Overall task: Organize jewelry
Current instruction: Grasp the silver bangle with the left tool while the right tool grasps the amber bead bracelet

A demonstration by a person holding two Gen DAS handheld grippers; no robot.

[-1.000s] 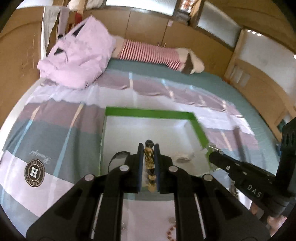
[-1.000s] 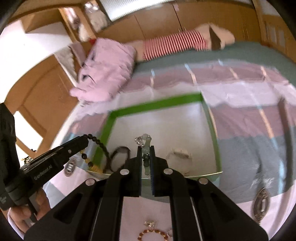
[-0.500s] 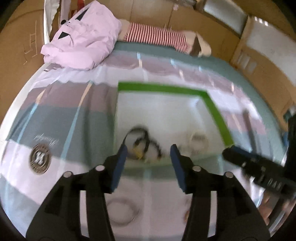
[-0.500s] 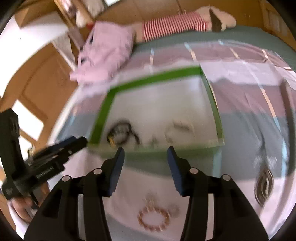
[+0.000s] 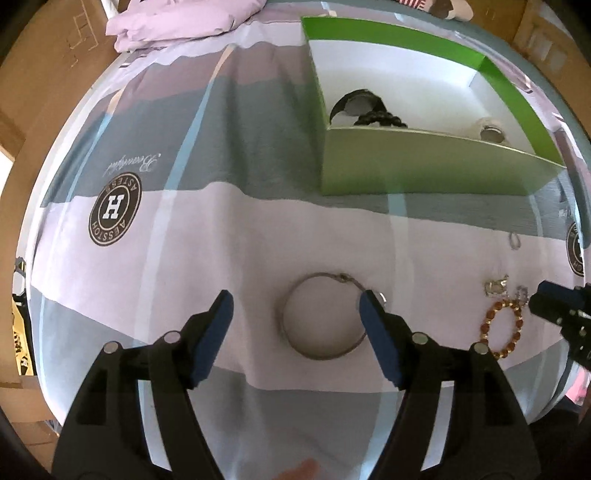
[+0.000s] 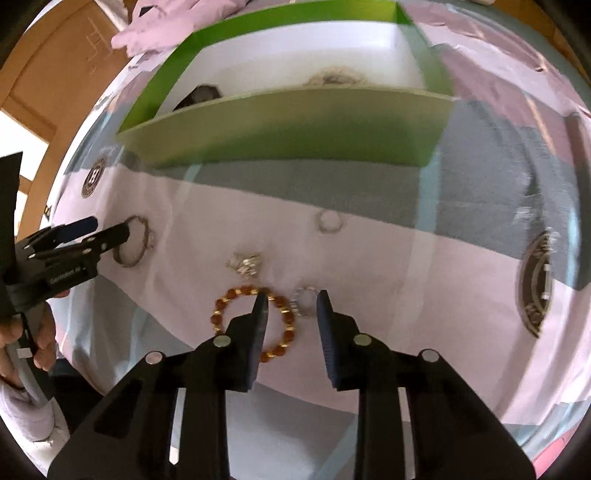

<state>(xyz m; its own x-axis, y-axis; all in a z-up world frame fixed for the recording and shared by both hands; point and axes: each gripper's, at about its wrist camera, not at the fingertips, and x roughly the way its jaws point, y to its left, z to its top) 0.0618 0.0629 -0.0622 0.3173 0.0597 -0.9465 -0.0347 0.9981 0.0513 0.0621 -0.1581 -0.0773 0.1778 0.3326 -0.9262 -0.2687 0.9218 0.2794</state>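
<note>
1. Your left tongs (image 5: pixel 295 308): spread wide, empty, straddling the silver bangle (image 5: pixel 320 316) on the bed.
2. Your right tongs (image 6: pixel 290 308): parted, empty, over the amber bead bracelet (image 6: pixel 225 301) and small sparkly ring (image 6: pixel 304 300).
3. Green box (image 5: pixel 424 168): holds dark beads (image 5: pixel 376 119).

On the bedspread (image 5: pixel 258 229) the box (image 5: pixel 424 170) sits at twelve o'clock from the loose jewelry. In the box, the dark bracelets (image 5: pixel 365 110) lie toward nine o'clock and a pale piece (image 5: pixel 489 129) toward three. Before the box, the bangle (image 5: pixel 321 317) lies between the spread fingers of the left gripper (image 5: pixel 295 314). At three o'clock from the bangle lies the bead bracelet (image 6: pixel 255 321), with a charm (image 6: pixel 245 264) at its twelve o'clock and a ring (image 6: pixel 304 299) touching it at two o'clock. The right gripper (image 6: pixel 290 308) straddles ring and bracelet edge. A small ring (image 6: pixel 328 221) lies nearer the box. A folded cloth (image 5: pixel 177 18) lies at ten o'clock, behind the box.
</note>
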